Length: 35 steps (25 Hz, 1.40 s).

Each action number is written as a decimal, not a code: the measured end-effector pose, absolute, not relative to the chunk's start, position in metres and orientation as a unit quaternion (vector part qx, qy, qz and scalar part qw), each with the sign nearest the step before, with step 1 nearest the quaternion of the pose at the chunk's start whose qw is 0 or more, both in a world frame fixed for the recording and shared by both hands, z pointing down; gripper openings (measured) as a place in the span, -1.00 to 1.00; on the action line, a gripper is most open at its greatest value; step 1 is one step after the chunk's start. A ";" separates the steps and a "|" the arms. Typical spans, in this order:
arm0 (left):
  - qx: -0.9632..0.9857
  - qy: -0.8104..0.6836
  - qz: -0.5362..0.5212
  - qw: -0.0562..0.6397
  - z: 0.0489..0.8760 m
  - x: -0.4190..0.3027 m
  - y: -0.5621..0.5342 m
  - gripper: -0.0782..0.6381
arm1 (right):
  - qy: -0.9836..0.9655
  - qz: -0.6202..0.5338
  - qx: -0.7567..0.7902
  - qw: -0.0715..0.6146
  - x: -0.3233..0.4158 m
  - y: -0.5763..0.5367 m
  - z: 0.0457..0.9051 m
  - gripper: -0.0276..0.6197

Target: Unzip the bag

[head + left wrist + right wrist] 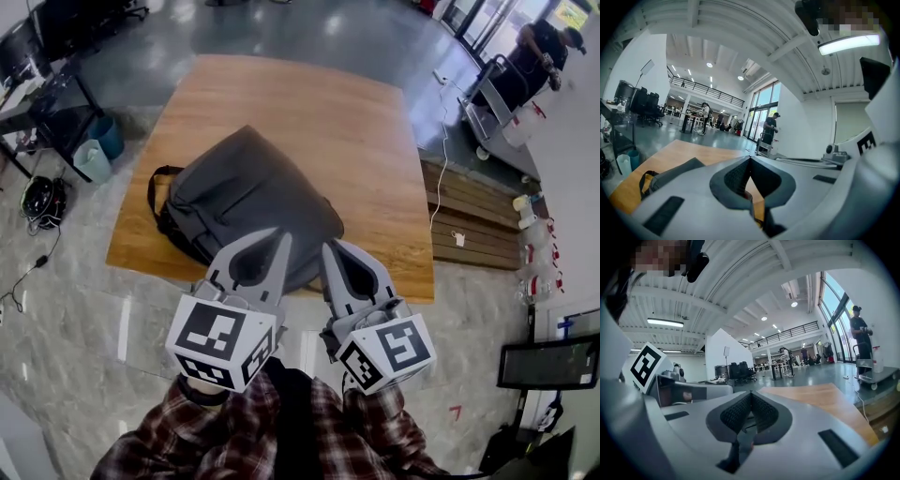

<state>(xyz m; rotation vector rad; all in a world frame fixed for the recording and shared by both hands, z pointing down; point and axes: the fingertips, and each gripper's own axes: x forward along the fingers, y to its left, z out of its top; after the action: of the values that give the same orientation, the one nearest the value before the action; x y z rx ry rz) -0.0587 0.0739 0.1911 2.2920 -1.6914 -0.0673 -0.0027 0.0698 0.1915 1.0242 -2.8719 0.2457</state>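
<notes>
A dark grey bag [246, 199] lies closed on the wooden table [309, 103], with a black strap [155, 192] at its left end. Both grippers hover side by side over the bag's near edge, held up in front of the person. My left gripper [283, 234] is shut with nothing between its jaws, and its own view shows the pads meeting [750, 158] with the bag [670, 173] low at the left. My right gripper [327, 246] is also shut and empty [751, 393], and the table [820, 399] lies beyond it. No zipper pull can be made out.
The table's near edge [281, 281] lies just below the gripper tips. A person [539, 52] stands by a trolley [487, 117] at the far right. Wooden pallets [469, 211] lie right of the table. Bins [96, 150] and a desk stand at the left.
</notes>
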 end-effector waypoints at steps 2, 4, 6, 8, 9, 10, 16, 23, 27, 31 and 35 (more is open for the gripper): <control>0.802 -0.579 -0.019 0.146 0.191 -0.065 0.053 -0.76 | -0.935 0.082 0.342 0.042 -0.009 0.050 0.193 -0.88; 0.810 -0.568 -0.016 0.146 0.192 -0.071 0.031 -0.76 | -0.931 0.080 0.353 0.042 -0.018 0.029 0.193 -0.88; 0.818 -0.557 -0.012 0.145 0.193 -0.078 0.009 -0.76 | -0.927 0.081 0.363 0.037 -0.028 0.008 0.192 -0.88; 0.826 -0.545 -0.006 0.142 0.194 -0.083 -0.010 -0.76 | -0.923 0.081 0.375 0.030 -0.036 -0.010 0.192 -0.88; 0.830 -0.539 -0.003 0.142 0.196 -0.085 -0.018 -0.76 | -0.920 0.081 0.382 0.029 -0.040 -0.018 0.193 -0.88; 0.834 -0.533 0.000 0.142 0.198 -0.087 -0.025 -0.76 | -0.917 0.083 0.389 0.027 -0.042 -0.026 0.195 -0.88; 0.847 -0.508 0.014 0.156 0.209 -0.087 -0.055 -0.76 | -0.902 0.100 0.419 0.028 -0.038 -0.055 0.206 -0.88; 0.847 -0.500 0.032 0.179 0.228 -0.072 -0.082 -0.76 | -0.897 0.113 0.426 0.042 -0.021 -0.084 0.217 -0.88; 0.848 -0.488 0.064 0.199 0.251 -0.057 -0.098 -0.76 | -0.893 0.116 0.430 0.067 -0.001 -0.100 0.228 -0.88; 0.849 -0.459 0.125 0.231 0.303 -0.030 -0.112 -0.76 | -0.886 0.125 0.432 0.114 0.026 -0.115 0.262 -0.88; 0.841 -0.428 0.189 0.273 0.366 -0.009 -0.122 -0.76 | -0.879 0.154 0.421 0.162 0.042 -0.126 0.313 -0.88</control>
<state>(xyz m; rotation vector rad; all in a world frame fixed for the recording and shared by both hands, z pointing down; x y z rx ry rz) -0.0090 -0.1220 0.3664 2.2622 -1.1503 0.5076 0.0422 -0.1264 0.3129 1.2016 -2.5091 0.4392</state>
